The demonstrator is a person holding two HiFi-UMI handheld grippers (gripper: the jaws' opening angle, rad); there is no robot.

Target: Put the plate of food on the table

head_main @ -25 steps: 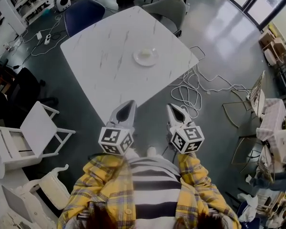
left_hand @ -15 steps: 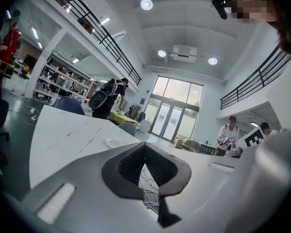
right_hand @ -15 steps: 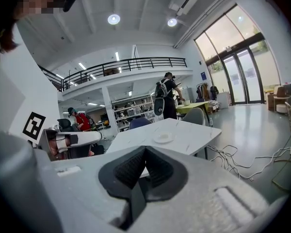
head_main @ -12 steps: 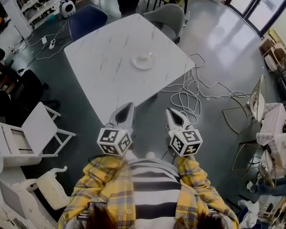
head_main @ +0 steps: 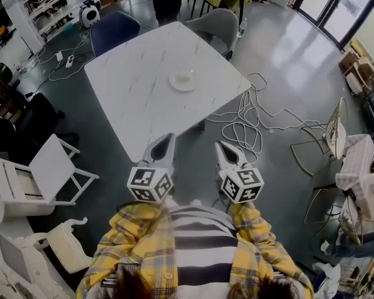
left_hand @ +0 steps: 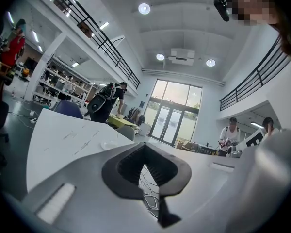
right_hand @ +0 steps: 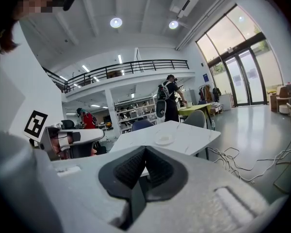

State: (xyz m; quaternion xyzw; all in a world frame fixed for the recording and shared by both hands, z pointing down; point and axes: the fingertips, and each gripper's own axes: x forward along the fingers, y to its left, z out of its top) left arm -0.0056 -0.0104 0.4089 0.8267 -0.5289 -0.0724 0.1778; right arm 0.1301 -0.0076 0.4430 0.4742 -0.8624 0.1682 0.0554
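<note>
On the white marble surface, toward its far right part: the plate of food, lying flat, touched by nothing. Held low before the checked yellow shirt, over the dark floor, just short of the surface's near corner: the left gripper and the right gripper, side by side, well apart from the plate. Both closed, jaws pressed together, gripping nothing. Beyond the surface, 2 seats: blue chair, grey chair. Right of it on the floor, tangled white cables.
</note>
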